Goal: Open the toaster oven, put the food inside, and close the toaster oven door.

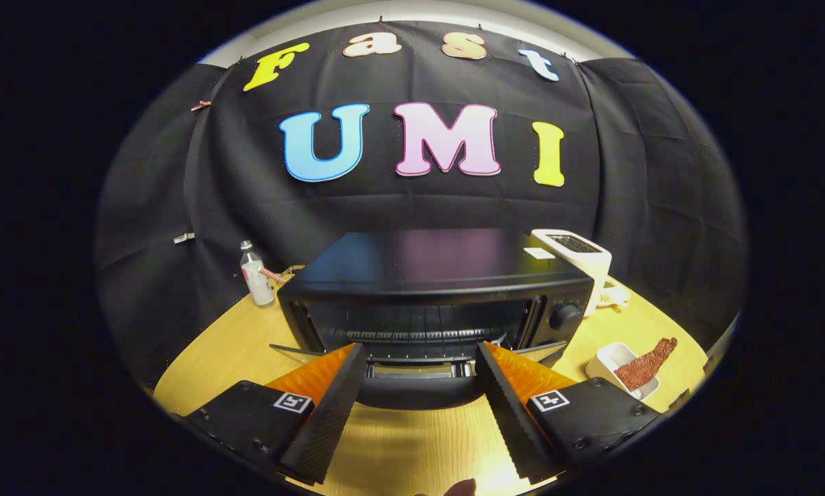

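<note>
A black toaster oven stands on the wooden table just ahead of my fingers. Its door hangs down flat toward me, and the wire rack inside is visible. My gripper is open, its fingertips spread wide over the lowered door with nothing between them. The food, a reddish-brown strip of meat, lies in a small white dish to the right of the oven, beyond my right finger.
Behind the oven's right corner stands a white toaster. A small clear bottle stands at the oven's left rear. The oven's knob is on its right front. Bare table lies left of the oven.
</note>
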Tool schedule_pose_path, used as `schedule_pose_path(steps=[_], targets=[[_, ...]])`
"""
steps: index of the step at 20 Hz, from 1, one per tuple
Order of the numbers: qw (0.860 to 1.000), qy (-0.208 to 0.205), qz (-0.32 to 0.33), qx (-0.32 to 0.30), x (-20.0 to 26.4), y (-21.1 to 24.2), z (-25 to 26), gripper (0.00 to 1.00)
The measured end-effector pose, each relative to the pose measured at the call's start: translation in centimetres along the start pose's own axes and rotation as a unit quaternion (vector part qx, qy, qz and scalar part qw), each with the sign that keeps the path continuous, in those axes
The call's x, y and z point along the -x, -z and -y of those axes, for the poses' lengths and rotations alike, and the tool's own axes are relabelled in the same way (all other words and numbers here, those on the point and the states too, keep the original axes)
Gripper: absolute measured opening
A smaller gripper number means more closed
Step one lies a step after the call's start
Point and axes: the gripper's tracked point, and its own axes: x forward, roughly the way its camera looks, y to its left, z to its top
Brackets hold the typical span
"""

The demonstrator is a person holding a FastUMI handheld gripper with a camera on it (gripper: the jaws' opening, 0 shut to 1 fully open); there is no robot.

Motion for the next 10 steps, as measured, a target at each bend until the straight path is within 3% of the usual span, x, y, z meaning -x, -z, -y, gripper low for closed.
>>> schedule_pose_path(steps=[10], targets=[[0.996,-0.017,-0.074,0.055,2.9,6.2,0.0,0.98]])
